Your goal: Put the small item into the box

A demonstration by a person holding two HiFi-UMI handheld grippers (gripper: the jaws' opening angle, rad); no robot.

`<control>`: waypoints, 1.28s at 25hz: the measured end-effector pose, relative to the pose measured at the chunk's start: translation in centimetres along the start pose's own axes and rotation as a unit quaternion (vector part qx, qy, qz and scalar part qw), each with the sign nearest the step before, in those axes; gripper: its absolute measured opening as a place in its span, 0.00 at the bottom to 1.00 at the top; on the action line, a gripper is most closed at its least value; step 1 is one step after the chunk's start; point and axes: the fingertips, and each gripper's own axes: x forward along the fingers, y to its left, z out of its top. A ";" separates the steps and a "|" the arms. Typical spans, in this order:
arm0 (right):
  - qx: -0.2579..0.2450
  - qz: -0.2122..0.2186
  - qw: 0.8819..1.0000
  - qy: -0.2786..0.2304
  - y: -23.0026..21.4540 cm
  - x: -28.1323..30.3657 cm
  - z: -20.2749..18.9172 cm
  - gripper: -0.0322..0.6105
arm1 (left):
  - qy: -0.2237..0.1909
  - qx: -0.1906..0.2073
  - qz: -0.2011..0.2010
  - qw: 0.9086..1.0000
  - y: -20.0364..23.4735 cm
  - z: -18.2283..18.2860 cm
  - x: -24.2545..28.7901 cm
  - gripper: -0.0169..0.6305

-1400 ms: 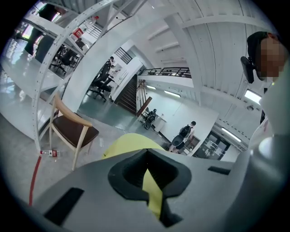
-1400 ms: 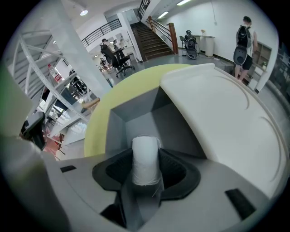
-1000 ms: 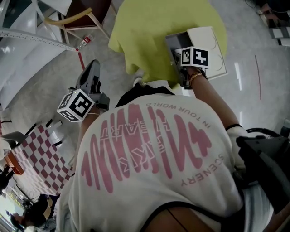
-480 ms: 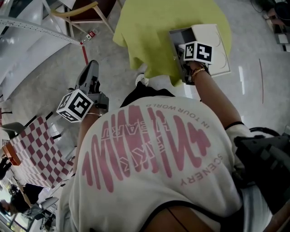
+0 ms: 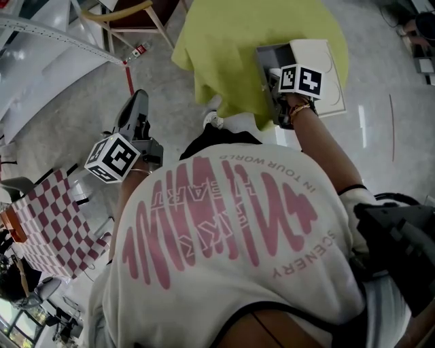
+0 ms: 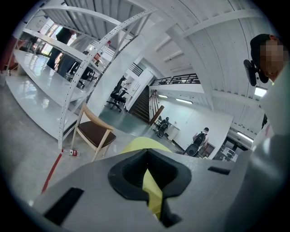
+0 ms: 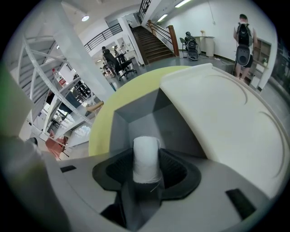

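My right gripper [image 7: 146,171] is shut on a small white roll [image 7: 146,156], which stands upright between its jaws. It hangs just over the open grey box [image 7: 136,120], whose white lid [image 7: 217,108] lies folded back to the right. In the head view the right gripper [image 5: 275,78] reaches over the box [image 5: 266,56] on the round table with a yellow cloth [image 5: 224,47]; the roll is hidden there. My left gripper [image 5: 134,109] is held out over the floor at the left, its jaws together with nothing in them; in its own view the left gripper [image 6: 147,170] points toward the yellow table.
A wooden chair [image 5: 129,13] stands beyond the table's left side, with a small bottle [image 5: 141,49] on the floor near it. Metal shelving [image 6: 68,90] runs along the left. A red-and-white chequered cloth [image 5: 54,224] lies at the lower left. People stand far off.
The head view has shifted slightly. The right gripper stays over the open box with the roll in it, and the left gripper has not moved.
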 end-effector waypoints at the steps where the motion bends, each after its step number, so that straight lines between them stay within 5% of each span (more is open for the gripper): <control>1: 0.001 0.001 1.000 0.000 0.0 -0.1 0.0 0.33 | 0.000 0.000 0.000 1.000 0.0 0.0 0.0 0.04; 32: 0.023 0.022 0.999 -0.029 -0.1 -3.1 -1.5 0.38 | -0.022 0.009 -0.013 1.000 -2.1 -0.9 -2.7 0.04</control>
